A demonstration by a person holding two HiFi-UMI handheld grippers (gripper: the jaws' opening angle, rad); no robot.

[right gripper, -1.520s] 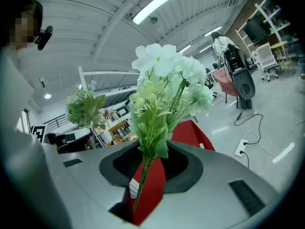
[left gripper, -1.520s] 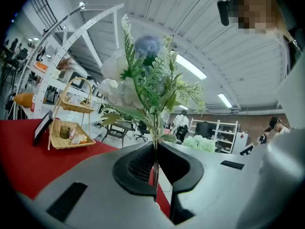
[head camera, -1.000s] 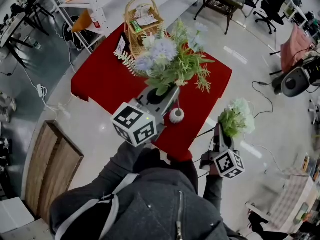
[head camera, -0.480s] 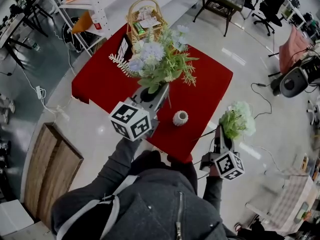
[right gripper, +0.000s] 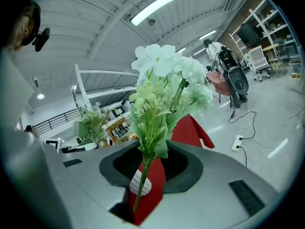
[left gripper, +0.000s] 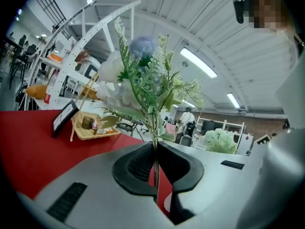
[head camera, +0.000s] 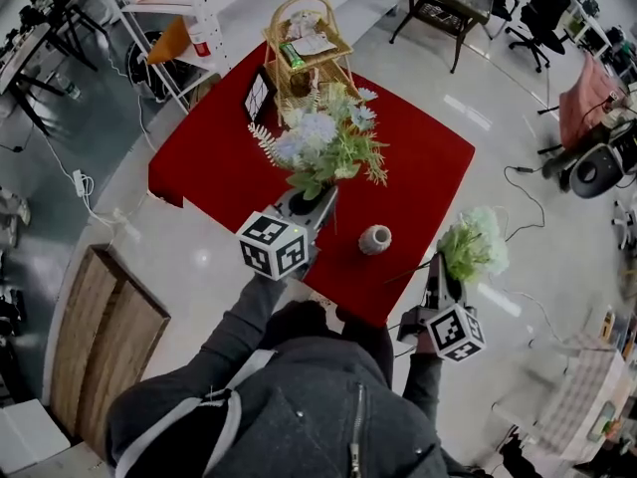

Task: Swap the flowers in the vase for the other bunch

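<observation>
Swap judged roughly half done. The blue-and-lavender bunch (head camera: 323, 145) is seen out of the vase (head camera: 374, 239), clamped by its thin stems in the left gripper (head camera: 317, 199). In the left gripper view the jaws are pressed almost together on those stems, with the blooms upright above them. The bunch is carried over the middle of the red bench (head camera: 209, 167), in front of the wicker basket (head camera: 304, 48) and the framed card (head camera: 259, 96), and apart from the vase. This is probably so it can be laid down clear of the vase mouth. Whether the stem ends touch the cloth cannot be told.

The vase is found empty and upright near the front edge of the bench, between the two grippers in the head view.

The white-green bunch (head camera: 474, 243) is gripped at the stem by the right gripper (head camera: 439, 269), jaws closed partway on it, heads up. It is held off the bench's right corner, over the floor (head camera: 537, 197), likely parked out of the way until the old bunch is put down. In the right gripper view the vase is seen just behind the stem, so the approach appears to be lined up.

Next move judged: old bunch set down, then the new stem lowered into the narrow mouth. Risk noted: the vase looks small and light and could be tipped by a slanted stem.
</observation>
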